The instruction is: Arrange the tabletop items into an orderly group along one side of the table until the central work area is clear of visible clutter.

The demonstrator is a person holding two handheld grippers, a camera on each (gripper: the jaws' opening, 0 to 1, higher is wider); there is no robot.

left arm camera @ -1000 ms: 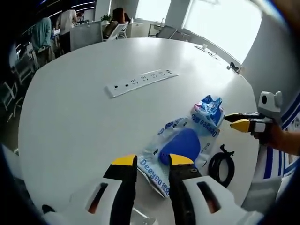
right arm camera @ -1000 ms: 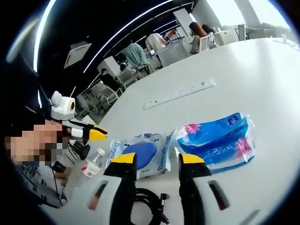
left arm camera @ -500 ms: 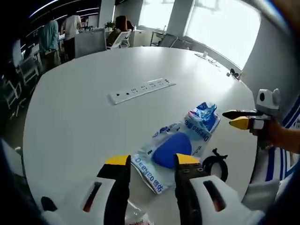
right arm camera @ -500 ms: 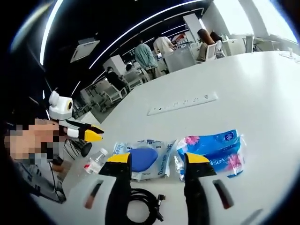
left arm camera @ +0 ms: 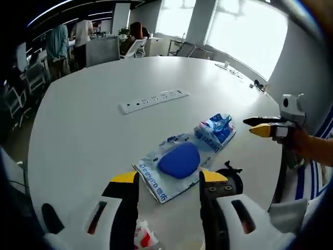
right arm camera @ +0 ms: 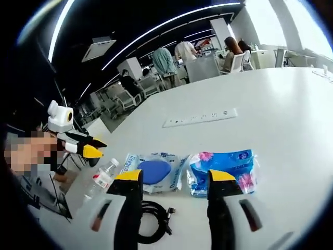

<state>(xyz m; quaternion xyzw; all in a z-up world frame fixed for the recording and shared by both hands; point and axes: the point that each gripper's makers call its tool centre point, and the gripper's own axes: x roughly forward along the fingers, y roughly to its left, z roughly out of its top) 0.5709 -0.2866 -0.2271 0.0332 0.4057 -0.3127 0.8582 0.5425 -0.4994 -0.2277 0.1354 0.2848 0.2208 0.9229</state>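
A clear printed bag holding a blue pad (left arm camera: 177, 161) (right arm camera: 153, 171) lies near the table's edge. A blue tissue pack (left arm camera: 216, 127) (right arm camera: 223, 165) lies against it. A coiled black cable (left arm camera: 231, 179) (right arm camera: 151, 221) and a small water bottle (left arm camera: 140, 239) (right arm camera: 102, 179) rest closer to the edge. My left gripper (left arm camera: 169, 179) hangs open above the bag's near end, holding nothing. My right gripper (right arm camera: 175, 177) is open above the gap between bag and tissue pack, also holding nothing. Each gripper shows in the other's view, the right gripper (left arm camera: 248, 127) and the left gripper (right arm camera: 99, 148).
A white power strip (left arm camera: 153, 99) (right arm camera: 200, 117) lies farther in on the round white table (left arm camera: 93, 135) (right arm camera: 281, 114). Office chairs, desks and several people stand beyond the far edge. A hand and striped sleeve (left arm camera: 312, 151) hold the right gripper.
Both grippers have drawn back and up from the items, which now look smaller and farther off. The water bottle has come into the left gripper view. The items have not moved.
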